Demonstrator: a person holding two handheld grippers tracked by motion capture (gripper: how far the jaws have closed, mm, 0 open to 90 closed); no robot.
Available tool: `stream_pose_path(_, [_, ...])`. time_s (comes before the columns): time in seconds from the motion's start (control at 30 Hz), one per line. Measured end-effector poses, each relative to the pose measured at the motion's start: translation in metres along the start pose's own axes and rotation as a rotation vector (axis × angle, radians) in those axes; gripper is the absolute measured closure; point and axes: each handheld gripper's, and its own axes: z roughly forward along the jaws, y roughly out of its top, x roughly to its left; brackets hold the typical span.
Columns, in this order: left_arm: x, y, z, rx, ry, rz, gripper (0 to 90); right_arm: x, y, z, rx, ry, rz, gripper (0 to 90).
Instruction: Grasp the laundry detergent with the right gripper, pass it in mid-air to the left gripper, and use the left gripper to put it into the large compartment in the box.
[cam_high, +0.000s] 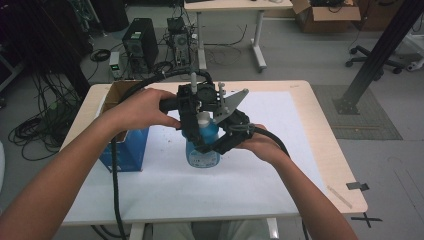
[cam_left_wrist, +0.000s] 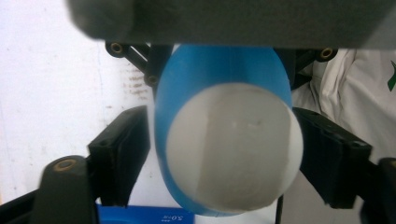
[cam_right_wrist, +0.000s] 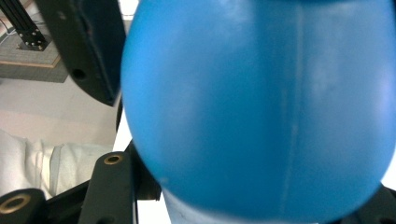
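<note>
Left gripper (cam_high: 196, 107): jaws set either side of the white cap (cam_left_wrist: 233, 147) of the blue bottle (cam_high: 202, 145); pads seem to be pressed on it, judged a grip.
Right gripper (cam_high: 227, 137): clamped on the bottle's blue body, which is steadied from the right.
Bottle place: upright, mid-table on the white mat (cam_high: 280, 150), just right of the blue box (cam_high: 127, 150).
Done: body braced, cap taken hold of.
Left: cap not yet off; unscrewing judged the step in hand.
</note>
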Motion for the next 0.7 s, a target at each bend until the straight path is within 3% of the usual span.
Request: stream_pose_path(0.7, [-0.0006, 0.0021, 0.0008, -0.004, -0.008, 0.002, 37.2, 0.0016, 0.0006, -0.0009, 0.001, 0.004, 0.008, 44.1])
